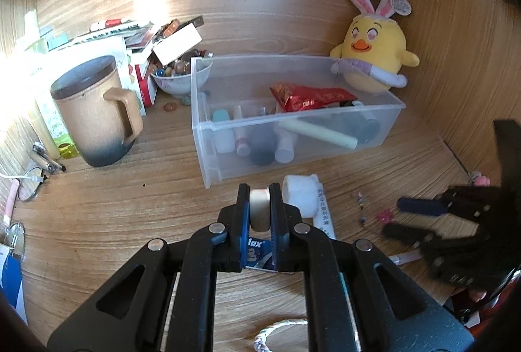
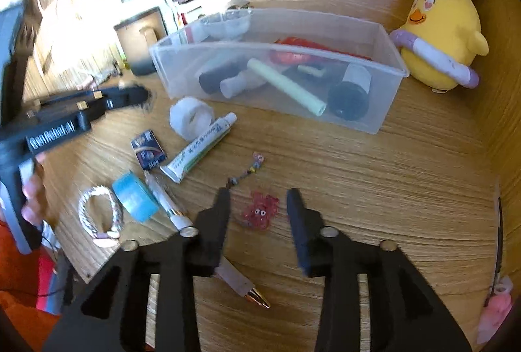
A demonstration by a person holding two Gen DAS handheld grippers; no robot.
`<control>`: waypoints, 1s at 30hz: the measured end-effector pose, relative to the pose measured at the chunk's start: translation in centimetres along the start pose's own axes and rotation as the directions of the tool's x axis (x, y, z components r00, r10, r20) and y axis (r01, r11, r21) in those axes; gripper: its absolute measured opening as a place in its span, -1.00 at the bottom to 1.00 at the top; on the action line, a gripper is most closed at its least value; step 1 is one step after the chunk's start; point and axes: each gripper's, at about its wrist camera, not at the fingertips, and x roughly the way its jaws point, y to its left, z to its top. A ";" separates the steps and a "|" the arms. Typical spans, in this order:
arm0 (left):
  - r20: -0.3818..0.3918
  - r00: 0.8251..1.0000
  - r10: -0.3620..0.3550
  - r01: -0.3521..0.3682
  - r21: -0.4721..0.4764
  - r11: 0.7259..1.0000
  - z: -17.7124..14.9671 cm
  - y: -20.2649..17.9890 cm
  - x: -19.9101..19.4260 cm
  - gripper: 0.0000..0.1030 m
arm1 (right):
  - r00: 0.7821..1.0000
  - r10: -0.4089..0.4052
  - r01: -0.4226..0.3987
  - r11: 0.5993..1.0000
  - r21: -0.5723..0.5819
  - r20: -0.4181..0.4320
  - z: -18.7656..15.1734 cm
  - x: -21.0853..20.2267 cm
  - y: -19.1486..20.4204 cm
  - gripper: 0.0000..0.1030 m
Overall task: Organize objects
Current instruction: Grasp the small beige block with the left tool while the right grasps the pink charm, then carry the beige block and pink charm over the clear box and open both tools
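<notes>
My left gripper is shut on a small beige roll of tape, held above the desk just in front of the clear plastic bin. The bin holds small bottles, a pale green tube and a red packet. My right gripper is open and empty, its fingers either side of a small pink translucent charm on the desk. In the right wrist view the left gripper is blurred, left of the bin.
On the desk lie a white tape roll, an ointment tube, a small blue packet, a blue tape roll, a braided bracelet, a pen and a bead string. A mug, a bead bowl and a yellow plush chick stand behind.
</notes>
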 end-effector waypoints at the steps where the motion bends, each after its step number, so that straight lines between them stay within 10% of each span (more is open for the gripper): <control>1: 0.006 1.000 -0.002 0.002 0.000 1.000 0.1 0.0 -0.1 -0.81 | 1.000 0.001 -0.001 1.000 -0.005 -0.012 -0.2 0.4 0.1 -0.34; 14: 0.102 0.995 0.002 -0.002 0.007 1.000 2.9 -0.3 -1.8 -0.81 | 0.998 -0.059 0.059 0.998 0.002 0.020 0.1 1.0 -0.9 -0.63; 30: 0.142 0.990 0.005 -0.005 0.000 1.000 6.9 -0.6 -1.0 -0.81 | 0.958 -0.079 0.079 0.997 0.010 0.275 6.8 -6.0 -2.2 -0.63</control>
